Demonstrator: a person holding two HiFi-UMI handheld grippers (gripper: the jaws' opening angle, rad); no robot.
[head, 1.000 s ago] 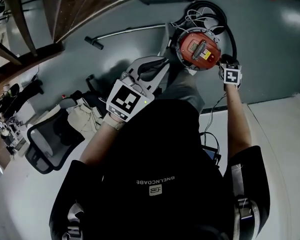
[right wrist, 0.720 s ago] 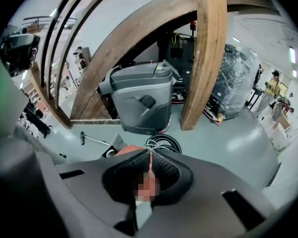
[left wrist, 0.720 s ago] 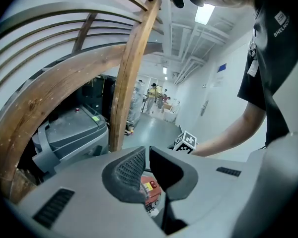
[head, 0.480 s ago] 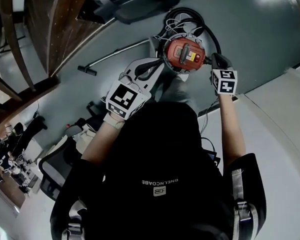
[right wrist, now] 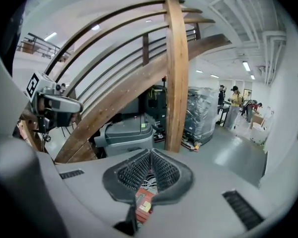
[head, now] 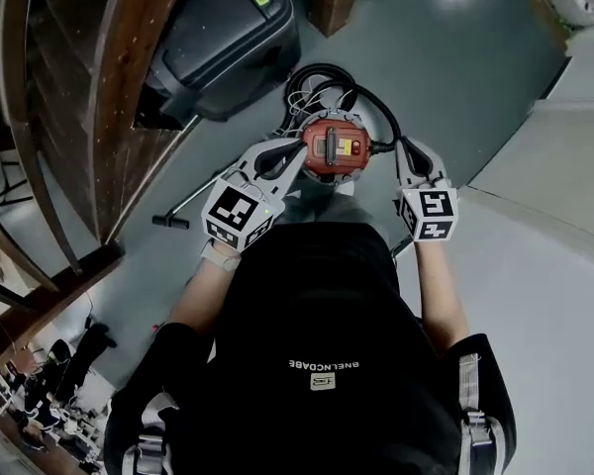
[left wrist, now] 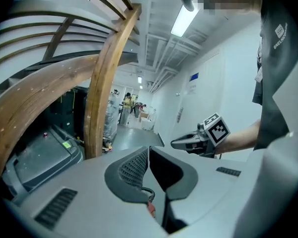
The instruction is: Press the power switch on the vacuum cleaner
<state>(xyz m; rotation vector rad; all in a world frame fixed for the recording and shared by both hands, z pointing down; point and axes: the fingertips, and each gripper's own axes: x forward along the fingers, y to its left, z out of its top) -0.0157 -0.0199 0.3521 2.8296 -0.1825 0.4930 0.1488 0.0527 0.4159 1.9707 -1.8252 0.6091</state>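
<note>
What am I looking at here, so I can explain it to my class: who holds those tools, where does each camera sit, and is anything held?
There is no robot: a person holds a two-jaw gripper in each hand. The downward picture comes from a camera on the person's head. It shows the left gripper and the right gripper to either side of a red vacuum cleaner on the grey floor. The other two pictures come from cameras riding on the grippers, each looking along its own jaws. Both pairs of jaws are shut and hold nothing.
</note>
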